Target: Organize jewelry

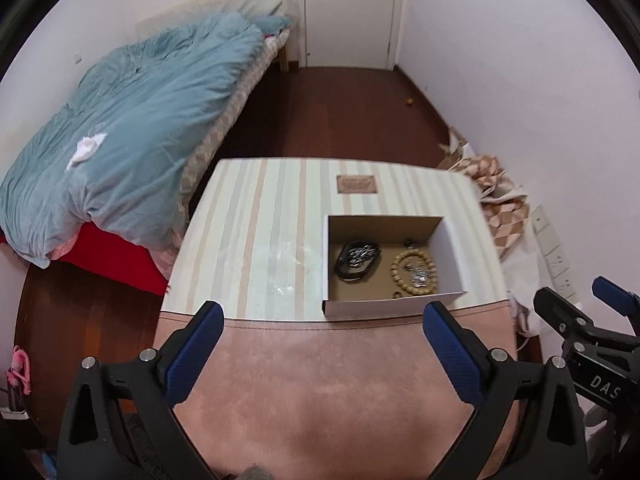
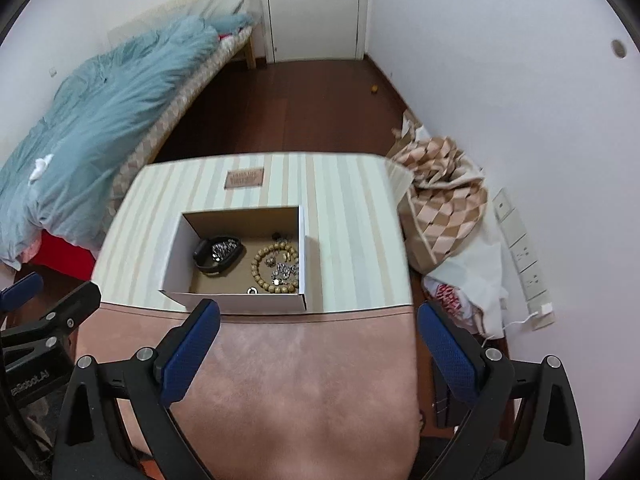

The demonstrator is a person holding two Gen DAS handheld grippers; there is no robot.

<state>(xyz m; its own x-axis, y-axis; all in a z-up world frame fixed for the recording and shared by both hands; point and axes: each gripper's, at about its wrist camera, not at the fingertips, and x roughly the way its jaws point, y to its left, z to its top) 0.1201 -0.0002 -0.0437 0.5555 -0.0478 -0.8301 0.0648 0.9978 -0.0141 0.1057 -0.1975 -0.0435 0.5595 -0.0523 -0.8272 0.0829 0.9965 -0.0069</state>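
Note:
An open cardboard box [image 1: 454, 254] [image 2: 176, 254] stands on the striped cloth of the table. Inside lie a black band with a silver chain [image 1: 357, 261] [image 2: 218, 255], a wooden bead bracelet [image 1: 414, 271] [image 2: 274, 267] and small silver pieces [image 2: 285, 270]. A small ring [image 2: 252, 290] lies by the box's near wall. My left gripper [image 1: 323, 322] is open and empty, above the pink cloth in front of the box. My right gripper [image 2: 319, 320] is open and empty, also short of the box; it shows at the right edge of the left wrist view [image 1: 576, 308].
The table [image 1: 256, 240] [image 2: 352, 220] has a striped cloth at the back and pink cloth [image 2: 304, 380] in front. A bed with a blue duvet [image 1: 132, 120] stands to the left. Checked fabric and bags [image 2: 448, 200] lie on the floor at the right wall.

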